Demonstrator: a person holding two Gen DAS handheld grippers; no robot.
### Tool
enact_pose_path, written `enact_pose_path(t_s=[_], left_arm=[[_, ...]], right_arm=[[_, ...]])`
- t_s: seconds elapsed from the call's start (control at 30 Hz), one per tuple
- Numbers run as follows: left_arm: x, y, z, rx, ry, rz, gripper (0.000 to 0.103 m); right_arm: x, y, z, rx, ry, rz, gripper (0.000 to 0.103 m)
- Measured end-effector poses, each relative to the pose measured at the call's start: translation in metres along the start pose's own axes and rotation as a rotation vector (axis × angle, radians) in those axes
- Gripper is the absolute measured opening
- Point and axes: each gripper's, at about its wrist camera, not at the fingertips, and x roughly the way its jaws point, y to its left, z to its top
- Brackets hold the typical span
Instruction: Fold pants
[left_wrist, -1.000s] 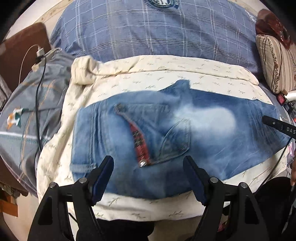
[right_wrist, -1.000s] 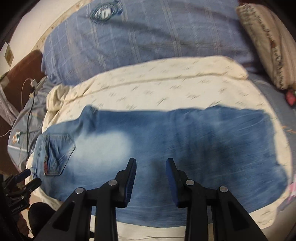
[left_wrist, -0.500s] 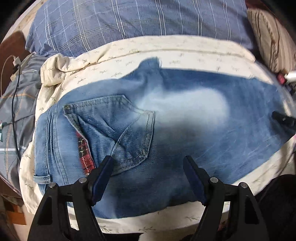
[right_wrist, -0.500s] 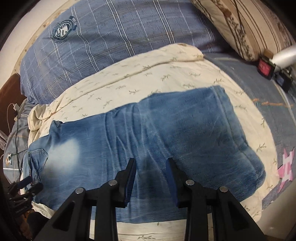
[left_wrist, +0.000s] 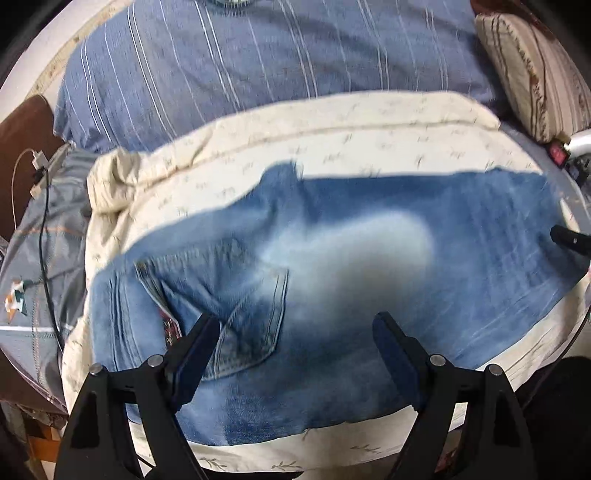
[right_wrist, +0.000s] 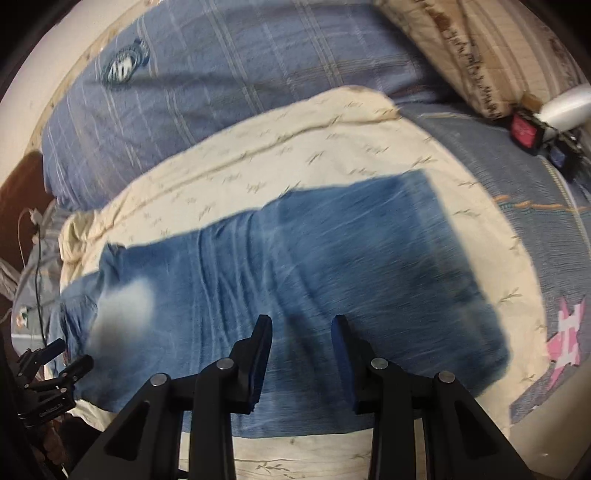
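Blue jeans lie flat on a cream sheet, folded lengthwise, waist and back pocket at the left, leg ends at the right. My left gripper is open and empty, hovering over the pocket end. My right gripper is open by a narrower gap and empty, above the middle of the legs. The right gripper's tip shows in the left wrist view; the left gripper shows in the right wrist view.
A blue striped pillow lies behind the sheet. A beige patterned pillow sits at the back right. A charger cable runs over grey bedding at the left. A red switch and small items lie at the right.
Both views are motion-blurred. The left gripper has pulled back and up from the jeans. The right gripper has shifted slightly; both jaw gaps look unchanged.
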Motion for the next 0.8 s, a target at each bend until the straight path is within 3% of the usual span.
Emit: enact_pose_path(t_s=[0.1,0.27,0.5,0.8], left_arm=[[-0.012,-0.006,0.002,-0.004,-0.038,-0.008,0.085],[-0.011,-0.015,0.000,0.028,-0.029,-0.003,0.085],[-0.012,0.008,-0.004,-0.023,-0.042,0.019,0.085],[0.031,0.022,-0.019,-0.051,0.067,0.025,0.085]], right_arm=[[-0.012,-0.010,0.004,0.026,-0.032,0.004,0.037],[-0.017,-0.009,0.006,0.038,-0.039,0.009,0.037],[-0.014,0.005,0.007,0.006,-0.036,0.012,0.037],[0.010,0.012,0.005,-0.027,0.060,-0.011,0.037]])
